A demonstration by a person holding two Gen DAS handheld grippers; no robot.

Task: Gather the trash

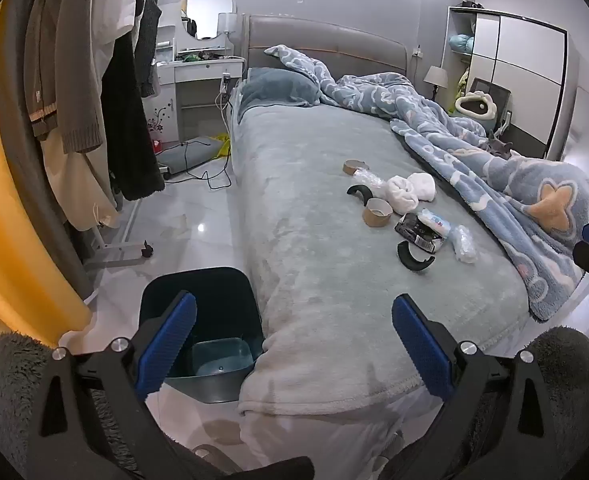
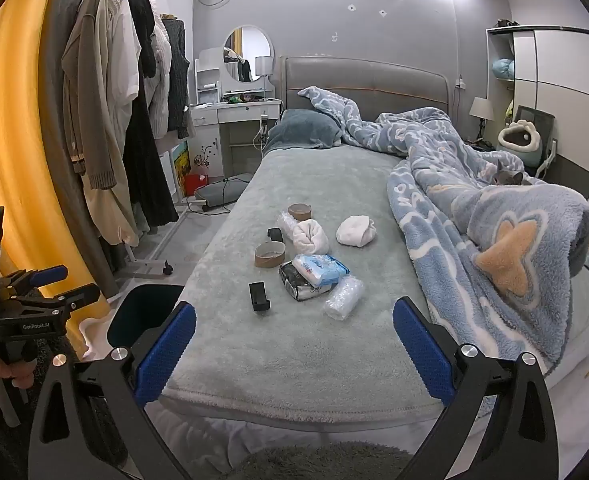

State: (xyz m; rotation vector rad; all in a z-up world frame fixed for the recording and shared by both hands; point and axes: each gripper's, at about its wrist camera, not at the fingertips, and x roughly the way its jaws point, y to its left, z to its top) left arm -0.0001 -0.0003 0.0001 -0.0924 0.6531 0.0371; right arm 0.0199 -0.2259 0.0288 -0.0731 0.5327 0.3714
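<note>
Hadn't grabbed anything yet: both my left hand-held gripper [image 1: 294, 332] and right hand-held gripper [image 2: 294, 332] were spread wide and empty, so next I'd reach for the near bubble wrap [image 2: 343, 296] on the bed [image 2: 294, 352], then drop it left into the bin [image 1: 214, 300].

The dark bin [image 1: 214, 320] beside the bed is partly hidden by a blue gripper pad in the left wrist view, and in the right wrist view only its rim is seen. The print on the black-and-white wrapper [image 2: 298, 284] is too small to be read. A grey cat [image 2: 508, 178] is mostly buried in the blue blanket [image 2: 474, 216] — only its head is shown. The yellow curtain [image 2: 14, 160] is cut off by the picture's edge, and the items on the dressing table [image 2: 246, 106] cannot be made out.
</note>
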